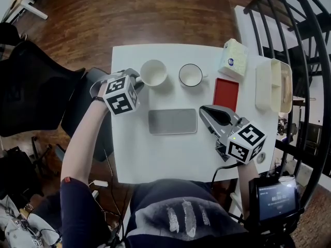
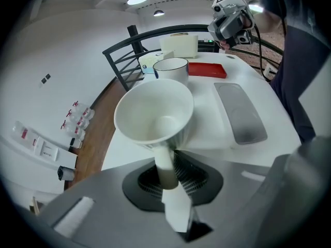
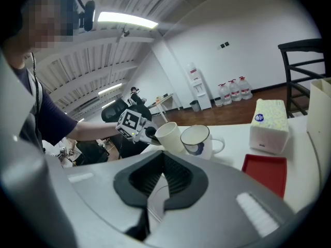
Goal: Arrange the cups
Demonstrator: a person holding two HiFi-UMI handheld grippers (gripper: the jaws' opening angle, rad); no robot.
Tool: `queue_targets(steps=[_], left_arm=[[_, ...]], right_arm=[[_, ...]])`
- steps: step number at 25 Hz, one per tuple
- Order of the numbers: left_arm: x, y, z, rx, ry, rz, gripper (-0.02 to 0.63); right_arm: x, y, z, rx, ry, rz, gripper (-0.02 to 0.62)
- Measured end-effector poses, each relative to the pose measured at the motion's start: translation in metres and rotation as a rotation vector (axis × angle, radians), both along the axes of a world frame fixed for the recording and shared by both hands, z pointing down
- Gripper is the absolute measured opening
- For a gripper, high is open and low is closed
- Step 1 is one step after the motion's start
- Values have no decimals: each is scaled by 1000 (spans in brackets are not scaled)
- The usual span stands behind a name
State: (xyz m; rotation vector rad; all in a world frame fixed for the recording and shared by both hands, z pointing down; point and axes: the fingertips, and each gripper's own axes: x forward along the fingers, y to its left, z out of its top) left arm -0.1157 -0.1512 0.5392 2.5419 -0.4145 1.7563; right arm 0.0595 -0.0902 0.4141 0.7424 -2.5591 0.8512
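Note:
A plain white cup sits at the far left of the white table. My left gripper is shut on its handle. In the left gripper view the handle is pinched between the jaws and the cup's open mouth faces the camera. The right gripper view shows this cup tilted. To its right stands a white mug with a dark rim, also seen in the left gripper view and the right gripper view. My right gripper hovers near the table's middle right, shut and holding nothing.
A flat grey tray lies in the table's middle. A red tray, a tissue box and a white lidded container sit at the right. A black railing runs past the table's right side, and an office chair stands to its left.

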Motion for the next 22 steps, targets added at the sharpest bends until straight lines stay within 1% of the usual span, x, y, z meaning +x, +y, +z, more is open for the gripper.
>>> queue_targets(steps=[3, 5, 8, 11, 13, 18, 22], left_arm=[[2, -2, 1, -2, 6, 4, 65], [1, -4, -3, 4, 10, 8, 125], [-1, -5, -12, -8, 17, 12, 136], [1, -4, -9, -32, 2, 45, 130], [2, -3, -6, -44, -6, 57, 57], [2, -4, -8, -47, 16, 47, 52], [4, -2, -8, -32, 32, 44, 48]], right_arm=[[1, 4, 5, -13, 7, -3, 5], [0, 7, 8, -19, 14, -7, 5], [-3, 8, 8, -20, 20, -14, 5], [-4, 8, 10, -23, 18, -16, 5], [-5, 6, 10, -19, 18, -19, 5], [-1, 1, 16, -3, 61, -28, 5], [2, -4, 19, 3, 80, -27, 5]])
